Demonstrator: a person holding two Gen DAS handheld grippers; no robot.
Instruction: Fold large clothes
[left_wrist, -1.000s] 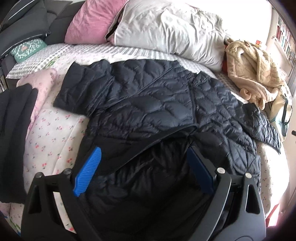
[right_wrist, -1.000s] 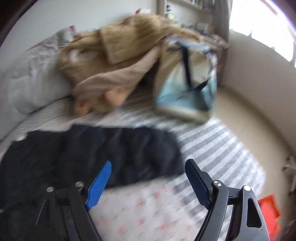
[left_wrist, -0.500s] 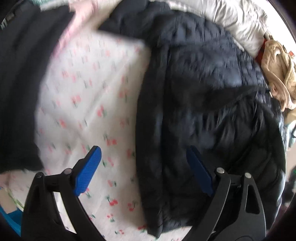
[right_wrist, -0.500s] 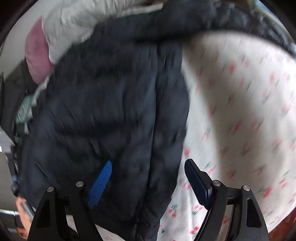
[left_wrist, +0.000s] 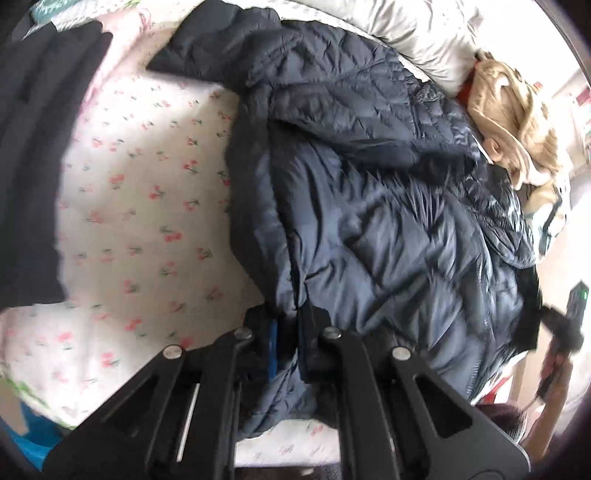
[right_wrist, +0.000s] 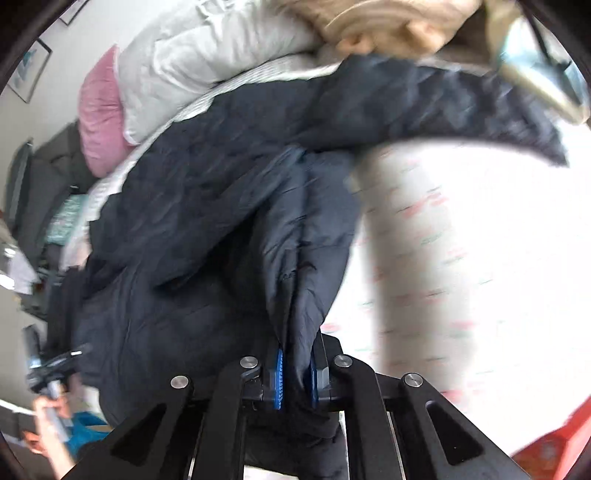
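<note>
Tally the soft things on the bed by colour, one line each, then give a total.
Navy: 1, the quilted puffer jacket, gripped at its hem by the left claw and the right claw.
Pink: 1, the pink pillow.
White: 1, the white pillow.
Tan: 1, the fleece garment.
Black: 1, the black garment.
Total: 5.

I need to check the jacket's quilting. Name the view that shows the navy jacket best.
The left wrist view: the navy jacket is sharp there, its quilted panels and one sleeve visible across the bed. The right wrist view shows it blurred by motion, mostly the bunched hem pinched in the right gripper.
</note>
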